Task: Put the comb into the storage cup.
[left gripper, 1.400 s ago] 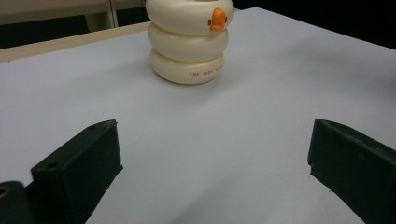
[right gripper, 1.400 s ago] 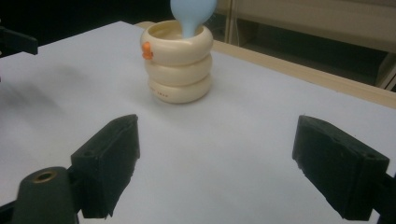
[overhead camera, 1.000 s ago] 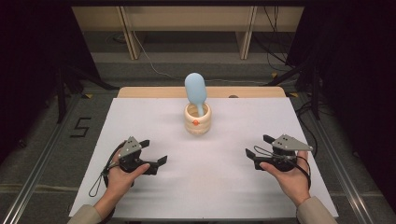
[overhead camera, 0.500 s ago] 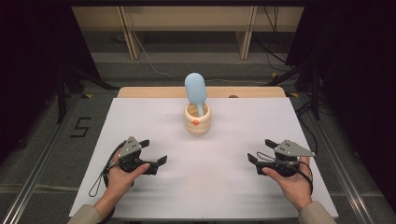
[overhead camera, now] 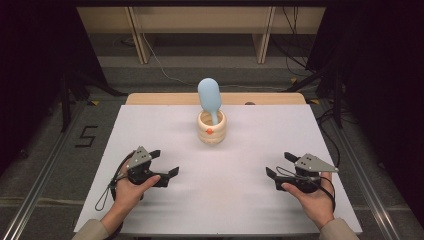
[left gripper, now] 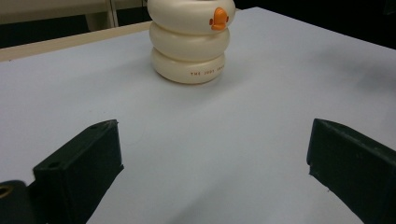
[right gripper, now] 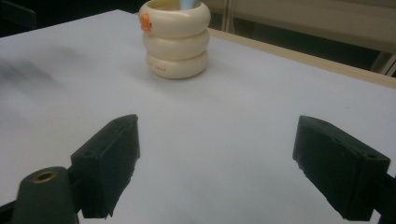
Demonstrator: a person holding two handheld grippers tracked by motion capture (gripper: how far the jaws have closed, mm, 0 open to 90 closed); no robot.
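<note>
Cream three-ringed holder [overhead camera: 211, 128], orange beak, upright; pale-blue spatula [overhead camera: 209, 98] inside.

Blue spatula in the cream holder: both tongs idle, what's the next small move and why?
Probably ease the right tongs forward toward the blue spatula. Both tongs stand open with nothing between them, resting near the front of the white table, well apart from the cream ringed holder. The spatula stands tilted in the holder, its head clear above the rim, so it looks free to grasp. The left tongs could steady the holder afterwards.
</note>
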